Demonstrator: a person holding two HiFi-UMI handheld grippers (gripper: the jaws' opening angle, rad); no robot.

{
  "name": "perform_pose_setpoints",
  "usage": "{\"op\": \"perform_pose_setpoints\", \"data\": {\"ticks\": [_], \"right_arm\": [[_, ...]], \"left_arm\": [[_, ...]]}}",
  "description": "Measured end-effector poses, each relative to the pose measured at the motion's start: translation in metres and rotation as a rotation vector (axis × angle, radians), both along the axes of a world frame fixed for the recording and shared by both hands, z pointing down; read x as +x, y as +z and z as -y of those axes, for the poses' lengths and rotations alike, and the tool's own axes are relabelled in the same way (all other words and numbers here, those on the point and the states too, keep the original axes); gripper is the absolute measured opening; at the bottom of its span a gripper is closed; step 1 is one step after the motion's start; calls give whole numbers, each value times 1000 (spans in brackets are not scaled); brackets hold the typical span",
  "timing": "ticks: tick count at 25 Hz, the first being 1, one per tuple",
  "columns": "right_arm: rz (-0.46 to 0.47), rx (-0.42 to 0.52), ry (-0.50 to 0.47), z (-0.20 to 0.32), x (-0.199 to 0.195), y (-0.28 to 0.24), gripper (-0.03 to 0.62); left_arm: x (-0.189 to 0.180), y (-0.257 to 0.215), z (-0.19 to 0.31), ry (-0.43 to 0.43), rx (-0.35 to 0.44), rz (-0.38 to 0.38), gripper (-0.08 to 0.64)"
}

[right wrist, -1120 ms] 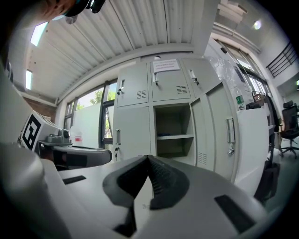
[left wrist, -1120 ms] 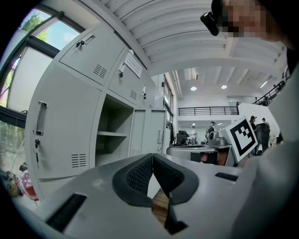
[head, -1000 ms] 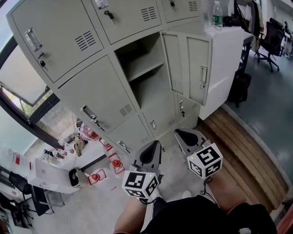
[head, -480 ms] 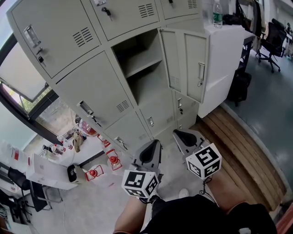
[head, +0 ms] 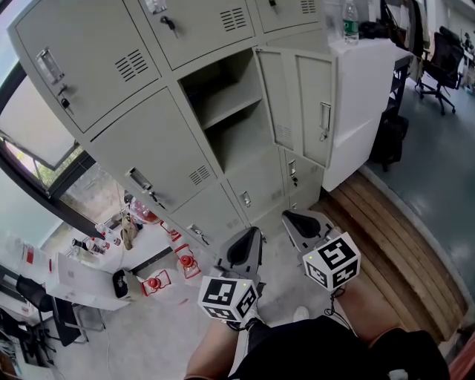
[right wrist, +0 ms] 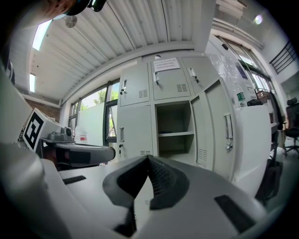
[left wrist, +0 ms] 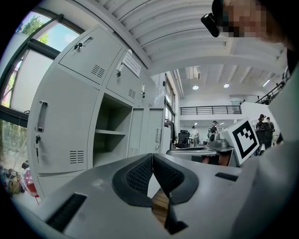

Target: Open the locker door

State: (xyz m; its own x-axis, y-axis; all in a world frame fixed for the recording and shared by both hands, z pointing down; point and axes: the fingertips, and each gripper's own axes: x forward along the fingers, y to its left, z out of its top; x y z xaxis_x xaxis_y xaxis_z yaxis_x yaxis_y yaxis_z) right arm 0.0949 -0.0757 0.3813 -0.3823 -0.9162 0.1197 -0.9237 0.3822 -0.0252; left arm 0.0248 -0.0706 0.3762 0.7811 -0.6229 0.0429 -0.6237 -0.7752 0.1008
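A bank of grey metal lockers (head: 148, 148) stands ahead. One locker door (head: 315, 111) hangs wide open to the right, its handle (head: 325, 119) facing out, and bares an empty compartment with one shelf (head: 226, 111). The same open door (right wrist: 224, 133) and shelf (right wrist: 174, 134) show in the right gripper view, and the shelf (left wrist: 110, 132) in the left gripper view. Both grippers are held low, well short of the lockers. My left gripper (head: 252, 236) is shut with nothing in it. My right gripper (head: 291, 219) is also shut and empty, pads together.
A white cabinet (head: 364, 96) with a water bottle (head: 350, 22) on top stands right of the lockers. Wooden planking (head: 393, 237) runs along the right floor. Red items (head: 157, 284) and clutter lie low at the left. An office chair (head: 438, 67) is far right.
The head view has shifted slightly, so the lockers sit a little higher and further left in the picture. Both grippers stay where they were, still shut.
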Motion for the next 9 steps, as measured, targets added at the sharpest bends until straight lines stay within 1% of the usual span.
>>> {"op": "perform_pose_setpoints", "data": {"ticks": [9], "right_arm": [[-2,-1,-1,4,0,1,54]], "left_arm": [[1,0,4,3,3,3,17]]}}
